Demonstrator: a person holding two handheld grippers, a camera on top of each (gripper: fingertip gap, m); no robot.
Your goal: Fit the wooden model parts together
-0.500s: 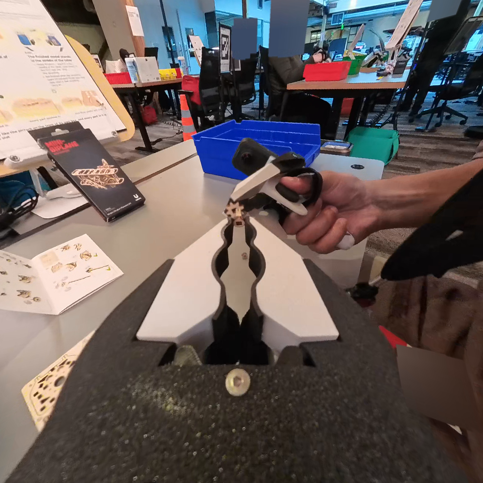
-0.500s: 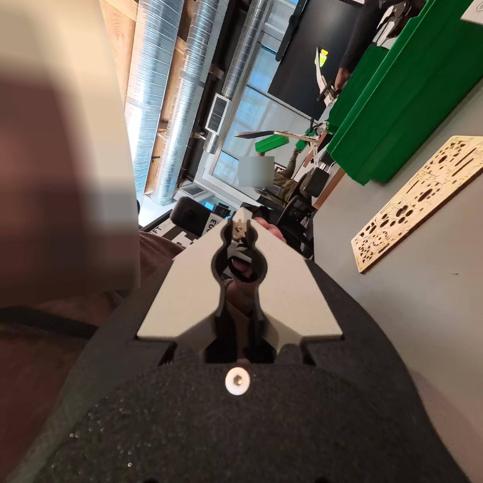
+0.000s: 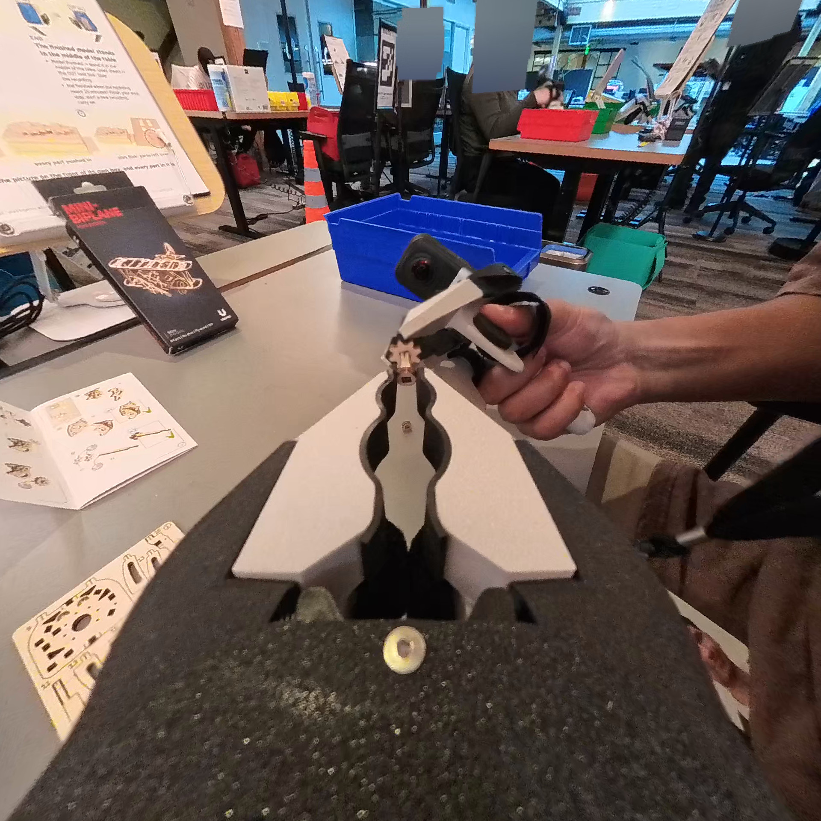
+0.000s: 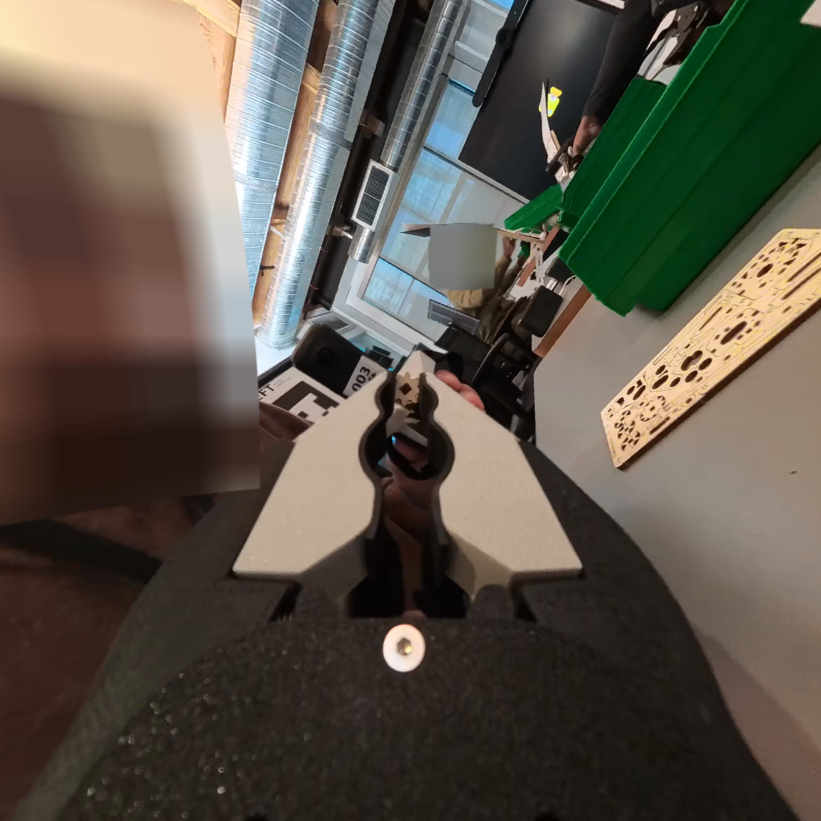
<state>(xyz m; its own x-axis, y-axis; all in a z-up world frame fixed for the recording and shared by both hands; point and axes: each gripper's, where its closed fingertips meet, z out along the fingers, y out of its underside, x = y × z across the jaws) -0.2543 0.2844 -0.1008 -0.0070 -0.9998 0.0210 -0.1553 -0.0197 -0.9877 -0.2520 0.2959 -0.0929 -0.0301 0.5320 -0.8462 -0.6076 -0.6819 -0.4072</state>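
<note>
In the left wrist view my left gripper (image 3: pixel 405 378) is shut on a small wooden peg (image 3: pixel 405 372), held above the table. The peg's far end meets the centre of a small wooden gear (image 3: pixel 405 352). The right gripper (image 3: pixel 411 344), held by a hand, comes in from the right and pinches that gear. In the right wrist view my right gripper (image 4: pixel 406 385) is shut on the gear (image 4: pixel 406 393), whose dark square hole faces the camera. The left gripper's fingers (image 4: pixel 420 362) and camera show just beyond it. How deep the peg sits in the gear is hidden.
A grey table (image 3: pixel 275 355) holds a punched wooden parts sheet (image 3: pixel 66 622), also in the right wrist view (image 4: pixel 711 355), an open booklet (image 3: pixel 89 440), a black kit box (image 3: pixel 146 271) and a blue bin (image 3: pixel 435 240). A green bin (image 4: pixel 711 133) stands behind the sheet. Left and right tips are no more than a few centimetres apart.
Almost nothing. Both grippers still hold their parts tip to tip; the right gripper has tilted slightly, so the gear's hole now shows more clearly in its view.
</note>
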